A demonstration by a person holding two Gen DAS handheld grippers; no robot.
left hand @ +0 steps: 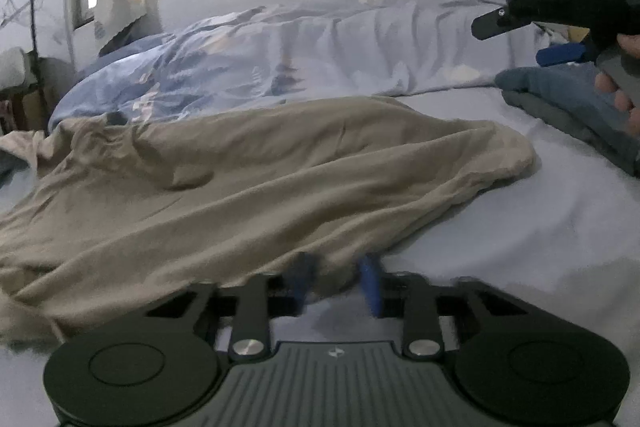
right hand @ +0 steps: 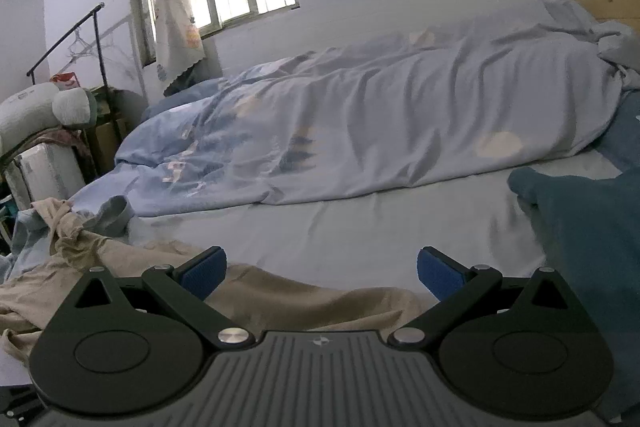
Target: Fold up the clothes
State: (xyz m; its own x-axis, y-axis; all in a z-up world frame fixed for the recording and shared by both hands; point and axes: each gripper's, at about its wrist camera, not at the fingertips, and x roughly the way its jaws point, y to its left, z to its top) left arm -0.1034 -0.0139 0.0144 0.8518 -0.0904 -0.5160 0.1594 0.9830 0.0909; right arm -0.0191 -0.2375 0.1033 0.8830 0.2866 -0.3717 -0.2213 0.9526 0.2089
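Left wrist view: your left gripper (left hand: 338,279) has its blue pads drawn close on the near hem of the beige shirt (left hand: 240,179), seemingly pinching it, though blur hides the contact. The shirt lies crumpled on the pale bedsheet (left hand: 520,227), long axis running left to right, collar toward the far left. Its right end points at your right gripper (right hand: 320,273), whose jaws stand wide and empty above that edge, beside the folded blue clothes (right hand: 592,227). That end is the right hand's.

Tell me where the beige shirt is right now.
The beige shirt lies spread on the bed sheet in front of the rumpled blue duvet, filling the left and centre of the left wrist view, its near hem at the left gripper.
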